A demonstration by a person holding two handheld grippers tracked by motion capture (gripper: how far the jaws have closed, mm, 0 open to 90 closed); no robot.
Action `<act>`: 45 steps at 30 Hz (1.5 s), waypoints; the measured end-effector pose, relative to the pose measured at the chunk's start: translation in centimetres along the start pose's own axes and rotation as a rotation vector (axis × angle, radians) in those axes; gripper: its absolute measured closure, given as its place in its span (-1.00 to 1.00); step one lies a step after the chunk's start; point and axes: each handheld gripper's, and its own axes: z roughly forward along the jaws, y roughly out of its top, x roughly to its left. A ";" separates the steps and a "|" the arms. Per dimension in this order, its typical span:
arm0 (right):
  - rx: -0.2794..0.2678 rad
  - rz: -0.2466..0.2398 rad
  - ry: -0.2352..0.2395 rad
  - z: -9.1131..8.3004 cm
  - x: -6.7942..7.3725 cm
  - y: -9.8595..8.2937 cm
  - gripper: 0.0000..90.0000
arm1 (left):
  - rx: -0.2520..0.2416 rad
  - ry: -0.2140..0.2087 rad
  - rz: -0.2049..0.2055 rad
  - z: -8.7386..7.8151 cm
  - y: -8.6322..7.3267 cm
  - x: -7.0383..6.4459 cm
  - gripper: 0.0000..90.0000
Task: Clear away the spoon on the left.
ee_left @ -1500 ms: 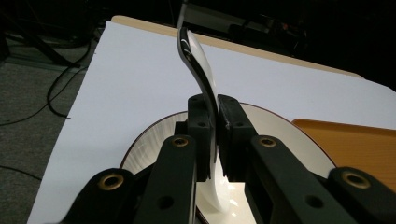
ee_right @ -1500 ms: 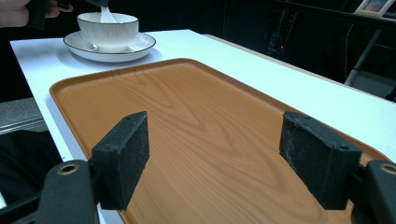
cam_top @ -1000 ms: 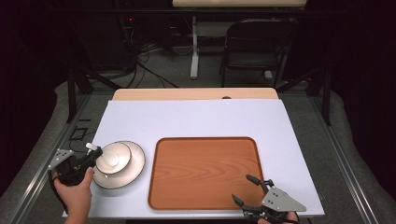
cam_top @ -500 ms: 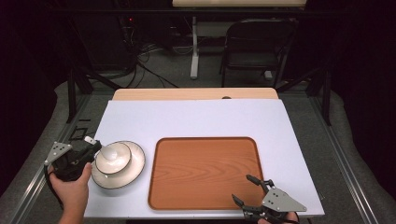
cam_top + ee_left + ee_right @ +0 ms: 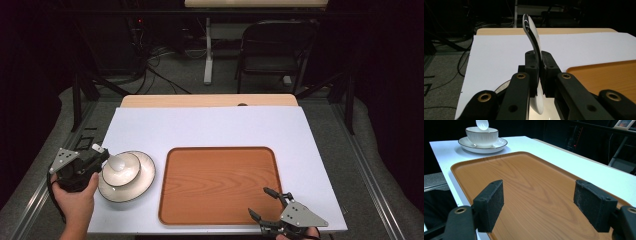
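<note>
My left gripper [image 5: 92, 159] is shut on the handle of a white spoon [image 5: 532, 37] with a dark edge line. The spoon's scoop end [image 5: 116, 161] hangs over a white bowl [image 5: 122, 170], which stands on a white plate [image 5: 131, 190] at the table's left. In the right gripper view the spoon [image 5: 482, 124] dips just above the bowl [image 5: 482, 136]. My right gripper [image 5: 259, 201] is open at the near right corner of a brown wooden tray [image 5: 220, 175], its pads [image 5: 491, 202] hovering over bare tray [image 5: 531, 185].
A white sheet [image 5: 210, 127] covers the table, with a wooden strip [image 5: 210, 100] along the far edge. A folding chair [image 5: 272, 50] and cables stand on the floor beyond. Metal rails [image 5: 367, 170] run along both sides.
My left gripper has shifted slightly away from the near edge, with the spoon still in it over the bowl. The right gripper has not moved.
</note>
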 end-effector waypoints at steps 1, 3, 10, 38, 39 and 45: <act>0.000 0.001 0.001 0.0 0.0 0.0 -0.47 | 0.000 0.004 0.005 0.0 0.0 -0.1 0.90; -0.001 0.001 0.001 0.0 0.0 0.0 -0.47 | 0.005 0.003 0.014 0.0 0.2 -0.4 0.90; -0.001 0.002 0.001 0.0 0.0 0.0 -0.47 | 0.020 -0.018 0.068 0.2 1.0 -1.6 0.90; 0.003 0.002 0.003 0.1 0.0 0.0 -0.47 | 0.064 -0.214 0.173 2.9 3.0 -8.4 0.90; 0.002 0.002 0.003 0.1 0.0 0.0 -0.47 | 0.068 -0.223 0.180 3.1 3.0 -8.7 0.90; 0.003 -0.002 0.003 0.0 0.0 0.0 -0.47 | 0.096 -0.280 0.214 4.1 2.9 -10.7 0.90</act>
